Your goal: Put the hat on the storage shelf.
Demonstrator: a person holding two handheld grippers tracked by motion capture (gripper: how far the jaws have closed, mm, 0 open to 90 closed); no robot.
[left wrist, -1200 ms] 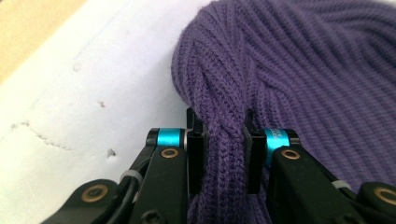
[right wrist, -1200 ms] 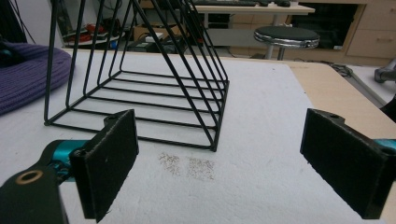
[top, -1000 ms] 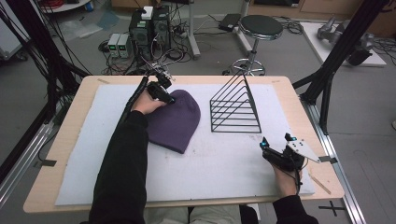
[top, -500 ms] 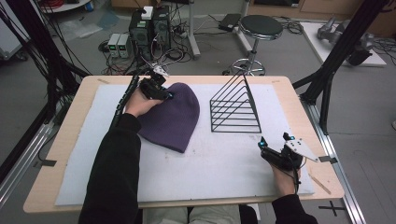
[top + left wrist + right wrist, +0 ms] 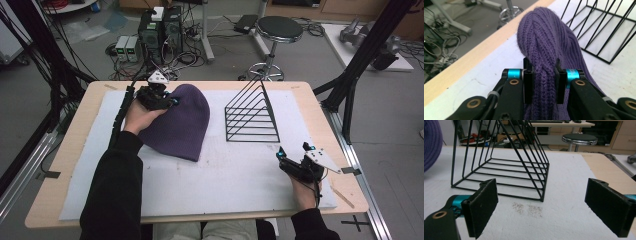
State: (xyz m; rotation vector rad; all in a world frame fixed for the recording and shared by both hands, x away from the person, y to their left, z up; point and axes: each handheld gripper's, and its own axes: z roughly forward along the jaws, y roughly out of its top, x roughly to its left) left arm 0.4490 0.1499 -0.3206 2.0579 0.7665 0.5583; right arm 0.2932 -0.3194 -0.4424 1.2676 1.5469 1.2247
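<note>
Since the purple ribbed knit beanie (image 5: pixel 179 125) lies flat on the white mat at the far left of the desk (image 5: pixel 70 150), its long axis running from the rounded crown at the far edge toward me, my left claw (image 5: pixel 167 98) is the nearer one. It is clamped on a raised fold of knit near the crown. The black wire triangular rack (image 5: pixel 252 115) stands just right of the beanie, apart from it. My right claw (image 5: pixel 292 159) rests near the desk's front right, spread wide, holding nothing.
</note>
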